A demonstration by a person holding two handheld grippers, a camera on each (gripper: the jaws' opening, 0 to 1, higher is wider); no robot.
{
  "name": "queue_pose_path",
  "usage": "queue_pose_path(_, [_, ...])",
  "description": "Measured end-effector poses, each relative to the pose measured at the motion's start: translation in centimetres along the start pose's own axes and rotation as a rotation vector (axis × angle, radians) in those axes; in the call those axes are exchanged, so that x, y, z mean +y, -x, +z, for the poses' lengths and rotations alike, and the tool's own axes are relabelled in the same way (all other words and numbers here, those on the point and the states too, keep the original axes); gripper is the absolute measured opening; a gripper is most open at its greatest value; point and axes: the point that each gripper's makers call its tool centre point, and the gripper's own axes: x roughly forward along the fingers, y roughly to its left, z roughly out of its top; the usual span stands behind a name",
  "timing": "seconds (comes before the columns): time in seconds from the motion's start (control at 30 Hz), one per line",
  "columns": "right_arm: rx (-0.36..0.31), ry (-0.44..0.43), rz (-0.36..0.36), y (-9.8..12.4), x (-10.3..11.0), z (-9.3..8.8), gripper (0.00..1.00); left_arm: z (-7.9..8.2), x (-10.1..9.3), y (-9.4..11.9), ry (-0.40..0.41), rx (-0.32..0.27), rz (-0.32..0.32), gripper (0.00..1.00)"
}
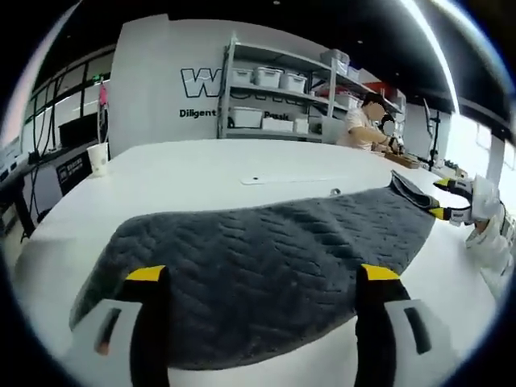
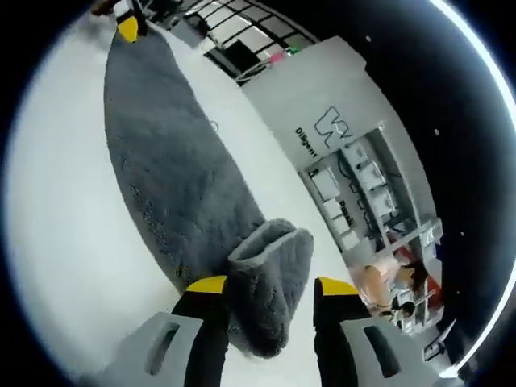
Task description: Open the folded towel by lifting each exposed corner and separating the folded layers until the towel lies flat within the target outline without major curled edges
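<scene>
- Left gripper view: left tongs (image 1: 262,282) stood wide apart, two black jaws with yellow tips, hanging over the near edge of the towel (image 1: 266,258); whether the tips touched the cloth could not be told.
- One towel, dark grey, quilted with a wavy stitched pattern, lay stretched across the white tabletop (image 1: 185,173) from lower left to upper right.
- One paper cup (image 1: 97,157) stood near the far left edge of the tabletop, well apart from the towel.
- One metal shelving unit (image 1: 274,97) with several white bins stood behind, against a wall with dark lettering.
- At the far right end of the towel, the right tongs (image 1: 442,197) were at a raised corner of the cloth, held by a hand in a white sleeve.
- Right gripper view: left tongs (image 2: 127,24) showed at the towel's far end, top left.
- The towel (image 2: 169,169) ran as a long grey strip over the smooth white tabletop (image 2: 56,201).
- Right tongs (image 2: 266,284) were partly open, with a folded, plush corner of the towel bunched between the yellow-tipped jaws; the left jaw touched the cloth, and a firm clamp could not be told.
</scene>
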Motion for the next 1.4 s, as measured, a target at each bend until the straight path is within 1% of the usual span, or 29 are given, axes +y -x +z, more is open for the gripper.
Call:
queue_pose_path(0.07, [-0.012,0.007,0.007,0.0,0.2,0.3,0.28,0.0,0.0,0.0,0.002,0.0,-0.001,0.94])
queue_pose_path(0.13, [-0.022,0.003,0.013,0.0,0.2,0.5,0.21,0.0,0.1,0.0,0.003,0.003,0.0,0.93])
queue_pose_path(0.17, [-0.027,-0.004,0.019,-0.1,0.3,0.5,0.15,-0.1,0.1,-0.1,0.003,0.005,0.0,0.93])
queue_pose_path(0.2, [-0.041,-0.023,0.038,-0.1,0.5,0.5,0.03,-0.1,0.1,-0.1,0.005,0.006,0.002,0.93])
queue_pose_path(0.23, [-0.049,-0.036,0.037,-0.1,0.3,0.5,0.0,-0.1,0.1,-0.1,0.006,0.006,0.002,0.93])
queue_pose_path(0.3, [-0.06,-0.073,0.034,-0.1,0.1,0.5,0.0,-0.2,0.0,0.0,0.006,0.007,0.0,0.93])
queue_pose_path(0.33, [-0.068,-0.111,0.031,-0.1,-0.1,0.4,0.0,-0.2,0.0,0.0,0.006,0.008,0.0,0.93])
queue_pose_path(0.37, [-0.072,-0.131,0.029,-0.1,-0.2,0.3,0.0,-0.2,0.0,0.0,0.006,0.008,0.0,0.93])
queue_pose_path(0.43, [-0.084,-0.202,0.002,0.0,-1.1,0.0,0.0,-0.3,0.0,0.0,0.003,0.012,0.001,0.91])
queue_pose_path(0.5, [-0.09,-0.244,-0.019,0.1,-1.7,-0.2,0.0,-0.3,0.1,0.0,0.004,0.012,0.004,0.91])
queue_pose_path(0.57, [-0.112,-0.345,-0.056,0.4,-2.9,-0.7,0.0,-0.3,0.1,0.0,0.009,0.008,0.001,0.91])
queue_pose_path(0.6, [-0.118,-0.382,-0.07,0.6,-3.3,-0.9,0.0,-0.3,0.1,0.0,0.01,0.01,0.001,0.91])
queue_pose_path(0.8, [-0.102,-0.57,-0.169,1.6,-5.9,-3.7,0.0,-0.3,0.1,0.0,0.01,0.009,0.003,0.91])
queue_pose_path(0.83, [-0.091,-0.594,-0.188,1.8,-6.2,-4.3,0.0,-0.3,0.2,0.0,0.01,0.008,0.005,0.9])
queue_pose_path(0.9, [-0.083,-0.638,-0.212,2.0,-6.7,-5.1,0.0,-0.2,0.3,0.0,0.011,0.002,0.008,0.88])
queue_pose_path(0.93, [-0.085,-0.656,-0.211,2.1,-6.8,-5.3,0.0,-0.1,0.3,0.0,0.013,0.0,0.009,0.88])
queue_pose_path(0.97, [-0.082,-0.693,-0.218,2.1,-6.9,-5.8,0.0,-0.1,0.3,0.0,0.014,-0.002,0.01,0.89])
queue_pose_path(1.0, [-0.076,-0.703,-0.22,2.1,-6.9,-6.1,0.0,-0.1,0.4,0.0,0.014,-0.002,0.01,0.89])
queue_pose_path(1.03, [-0.061,-0.693,-0.211,2.0,-6.8,-6.4,0.0,-0.1,0.4,0.1,0.015,-0.002,0.011,0.89])
queue_pose_path(1.07, [0.0,-0.684,-0.212,1.9,-6.5,-7.6,0.0,-0.2,0.4,0.1,0.014,-0.001,0.012,0.89])
queue_pose_path(1.1, [0.017,-0.704,-0.244,2.0,-6.8,-8.2,0.0,-0.2,0.5,0.1,0.013,0.002,0.012,0.89])
queue_pose_path(1.17, [0.006,-0.725,-0.245,1.9,-7.0,-8.6,0.0,-0.2,0.5,0.0,0.01,0.003,0.013,0.89])
queue_pose_path(1.2, [0.009,-0.754,-0.256,1.9,-7.1,-9.1,0.0,-0.2,0.4,0.0,0.009,0.002,0.012,0.9])
queue_pose_path(1.3, [0.037,-0.771,-0.287,1.9,-7.6,-10.3,0.0,-0.3,0.3,0.0,0.006,0.008,0.009,0.9])
queue_pose_path(1.33, [0.044,-0.789,-0.295,1.8,-7.7,-10.8,0.0,-0.4,0.3,0.0,0.007,0.009,0.01,0.9])
queue_pose_path(1.4, [0.054,-0.804,-0.285,1.5,-7.6,-11.4,0.0,-0.4,0.3,0.0,0.007,0.008,0.013,0.89])
